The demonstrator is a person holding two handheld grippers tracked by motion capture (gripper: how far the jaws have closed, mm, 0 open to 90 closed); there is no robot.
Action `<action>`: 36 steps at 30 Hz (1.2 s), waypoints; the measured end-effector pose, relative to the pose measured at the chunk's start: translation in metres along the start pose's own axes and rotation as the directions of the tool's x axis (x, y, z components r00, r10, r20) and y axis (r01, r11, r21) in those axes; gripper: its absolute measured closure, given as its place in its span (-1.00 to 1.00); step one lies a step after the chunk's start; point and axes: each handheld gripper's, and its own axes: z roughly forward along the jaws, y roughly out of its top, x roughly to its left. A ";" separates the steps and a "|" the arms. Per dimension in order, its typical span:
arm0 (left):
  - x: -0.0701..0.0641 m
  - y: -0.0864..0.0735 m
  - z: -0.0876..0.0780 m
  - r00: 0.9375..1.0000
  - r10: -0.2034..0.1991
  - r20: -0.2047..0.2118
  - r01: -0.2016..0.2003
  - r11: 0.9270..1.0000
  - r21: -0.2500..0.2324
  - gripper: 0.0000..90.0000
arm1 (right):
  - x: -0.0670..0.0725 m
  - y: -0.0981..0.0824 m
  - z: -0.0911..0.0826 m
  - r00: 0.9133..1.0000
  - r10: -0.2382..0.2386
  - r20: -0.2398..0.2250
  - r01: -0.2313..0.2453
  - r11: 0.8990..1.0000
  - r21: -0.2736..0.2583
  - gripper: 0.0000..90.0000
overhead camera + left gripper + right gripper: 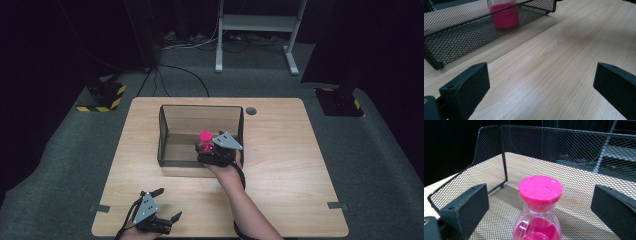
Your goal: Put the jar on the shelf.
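Bottle [537, 210] stands upright inside the mesh basket [170, 127], close to the basket's front rim and toward its right wall; clear body, pink contents, pink cap on. The basket sits mid-table, nearer the far edge.

Right gripper [537, 202]: jaws spread wide, one pad on each side of the bottle neck, daylight on both sides. Nothing gripped, the bottle stands on the mesh floor on its own. I read the step as release and retreat.

How to do it clean:
- Keep the jaws spread full. Don't let them creep in during the pull-out.
- Come straight up or straight back along the jaw axis until the pads clear the cap. No sideways drift; the cap is the widest point up there and a knock tips a tall narrow bottle.
- Mind the low front rim just behind the hand, and the right wall of the basket just beside the gripper.
- Mesh floor is uneven footing, so go slowly.

Left gripper [150, 215]: parked at the near left corner of the table [280, 150], jaws open and empty, bare wood between them. Leave it there, well apart from the basket.
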 end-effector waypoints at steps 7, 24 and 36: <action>-0.001 0.000 0.000 1.000 0.002 -0.002 -0.002 1.000 0.001 -0.98 | 0.000 0.001 -0.005 1.000 0.004 -0.005 -0.004 1.000 0.001 -0.99; -0.001 0.000 0.000 1.000 0.003 -0.003 -0.003 1.000 0.001 -0.98 | -0.002 0.000 -0.018 1.000 0.001 -0.017 -0.001 1.000 -0.005 -0.99; -0.001 0.000 0.001 1.000 0.009 -0.003 -0.009 1.000 0.007 -0.98 | -0.008 -0.008 -0.042 1.000 -0.011 -0.011 0.011 1.000 -0.011 -1.00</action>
